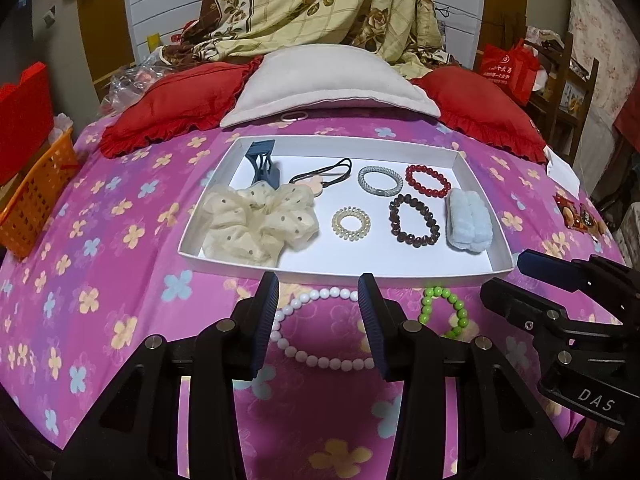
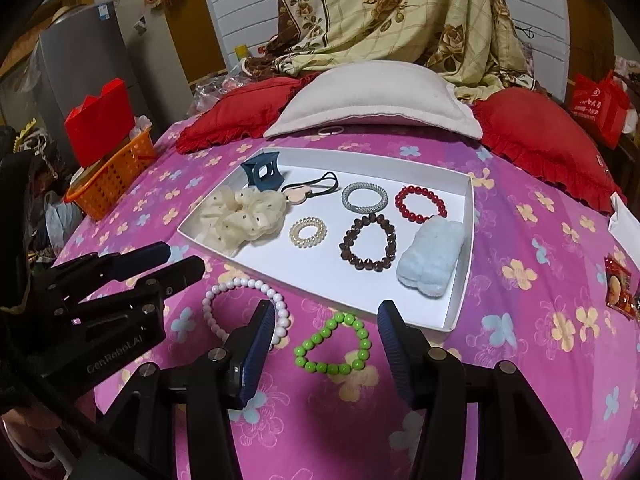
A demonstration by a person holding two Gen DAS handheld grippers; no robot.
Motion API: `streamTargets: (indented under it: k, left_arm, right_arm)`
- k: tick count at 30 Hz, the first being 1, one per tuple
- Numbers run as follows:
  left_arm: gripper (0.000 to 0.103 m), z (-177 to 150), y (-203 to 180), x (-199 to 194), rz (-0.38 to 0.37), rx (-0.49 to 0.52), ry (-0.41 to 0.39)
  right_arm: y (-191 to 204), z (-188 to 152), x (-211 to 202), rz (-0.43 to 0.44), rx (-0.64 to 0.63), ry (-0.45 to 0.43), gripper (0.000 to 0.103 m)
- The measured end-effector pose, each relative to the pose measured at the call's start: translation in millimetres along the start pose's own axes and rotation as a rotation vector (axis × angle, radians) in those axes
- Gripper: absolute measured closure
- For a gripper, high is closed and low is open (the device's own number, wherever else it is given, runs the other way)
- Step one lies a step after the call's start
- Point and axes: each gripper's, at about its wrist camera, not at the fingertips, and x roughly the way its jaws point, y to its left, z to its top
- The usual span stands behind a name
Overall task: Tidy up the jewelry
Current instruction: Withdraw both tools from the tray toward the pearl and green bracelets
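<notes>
left gripper (image 1: 318, 320): jaws apart, nothing pinched; hovers over the white bead bracelet (image 1: 320, 330), pads clear of the beads
right gripper (image 2: 326, 346): jaws parted, clenching nothing; green bead bracelet (image 2: 332, 346) lies on the sheet between them, untouched
bedsheet (image 1: 120, 280): pink floral; both loose bracelets sit on it, just in front of the tray's near wall
white tray (image 1: 400, 274): holds cream scrunchie (image 1: 256, 220), coil hair tie (image 1: 351, 224), dark bead bracelet (image 1: 416, 220), pale blue fluffy piece (image 1: 470, 224), red bead bracelet (image 1: 428, 181), silver bangle (image 1: 374, 181), blue claw clip (image 1: 264, 166)
step: likely lining up on the two bracelets not yet in the tray
next: lower, close on the beads, lift over the near wall, drop in a bare spot
</notes>
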Motion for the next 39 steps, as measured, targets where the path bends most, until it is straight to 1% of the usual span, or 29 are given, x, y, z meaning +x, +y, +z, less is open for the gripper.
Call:
streamTargets:
  k: [9, 11, 13, 18, 22, 28, 39]
  left_arm:
    - [0.062, -6, 13, 4, 0.006, -0.026, 0.022]
    - [0.060, -8, 18, 6, -0.001, -0.037, 0.029]
    - [0.053, -10, 26, 8, -0.013, -0.059, 0.036]
    - [0.051, -16, 49, 18, -0.025, -0.127, 0.078]
    - [0.051, -21, 59, 24, -0.039, -0.157, 0.106]
    - [0.049, -28, 65, 33, -0.052, -0.180, 0.141]
    - [0.049, -32, 61, 51, -0.039, -0.171, 0.181]
  right_arm:
    - [-1, -13, 13, -0.009, -0.008, 0.048, 0.050]
    - [-6, -19, 18, -0.029, -0.010, 0.067, 0.050]
    - [-13, -25, 23, -0.059, -0.007, 0.089, 0.050]
    - [-29, -35, 32, -0.068, 0.028, 0.122, 0.050]
    - [-30, -36, 36, -0.069, 0.026, 0.129, 0.050]
    - [-28, -36, 45, -0.072, 0.008, 0.133, 0.050]
    - [-19, -31, 60, -0.090, -0.055, 0.119, 0.050]
